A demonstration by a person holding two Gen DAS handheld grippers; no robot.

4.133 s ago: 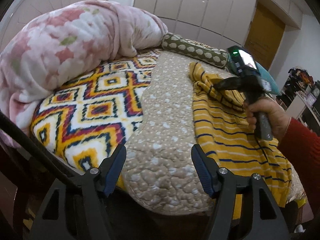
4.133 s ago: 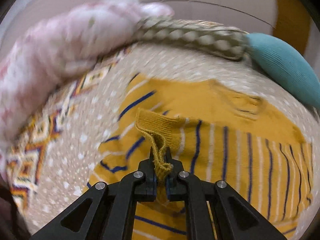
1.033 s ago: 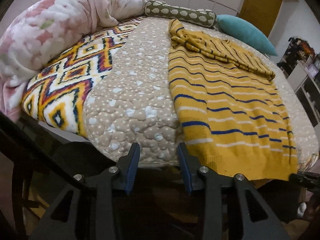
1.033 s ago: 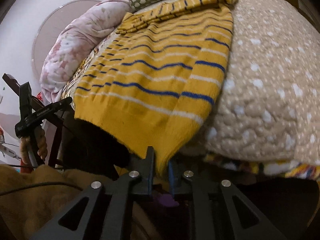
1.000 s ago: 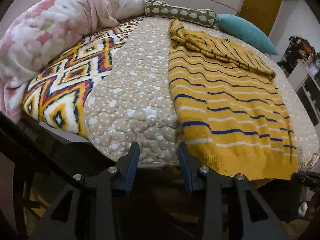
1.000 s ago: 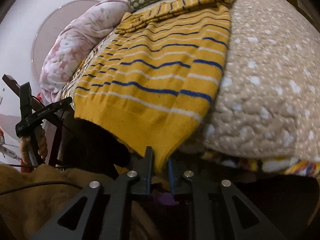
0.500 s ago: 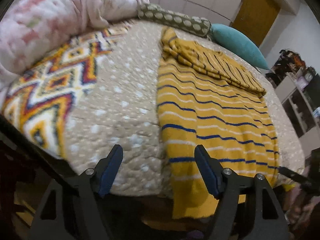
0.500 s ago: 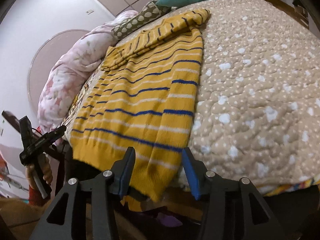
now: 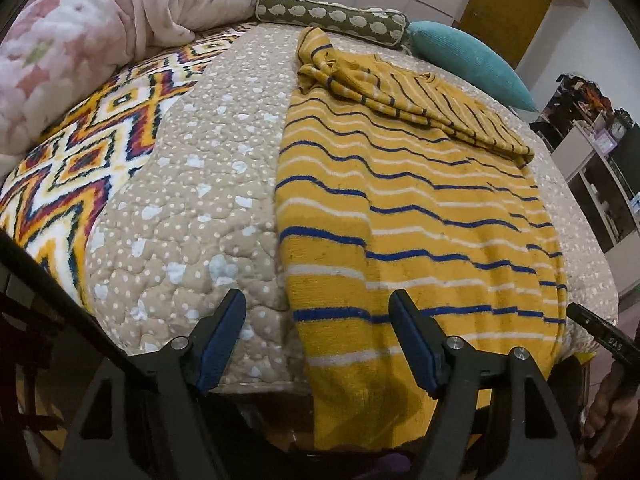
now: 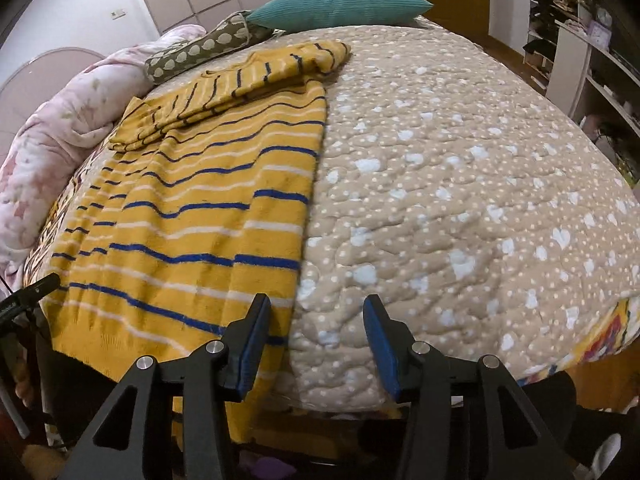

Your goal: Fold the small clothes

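Item, yellow striped sweater [image 9: 420,216]: flat on your bed [image 10: 460,200], sleeves folded across at 12 o'clock, hem overhanging at 6; left gripper [image 9: 316,340] and right gripper [image 10: 314,344], jaws just parted, hold nothing; body folds remain, I judge.

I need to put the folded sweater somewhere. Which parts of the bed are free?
The beige quilt lies bare on the right of the yellow sweater, up to the teal pillow. A narrower bare strip runs between the sweater and the zigzag blanket. The head end is crowded: pink duvet, dotted bolster.
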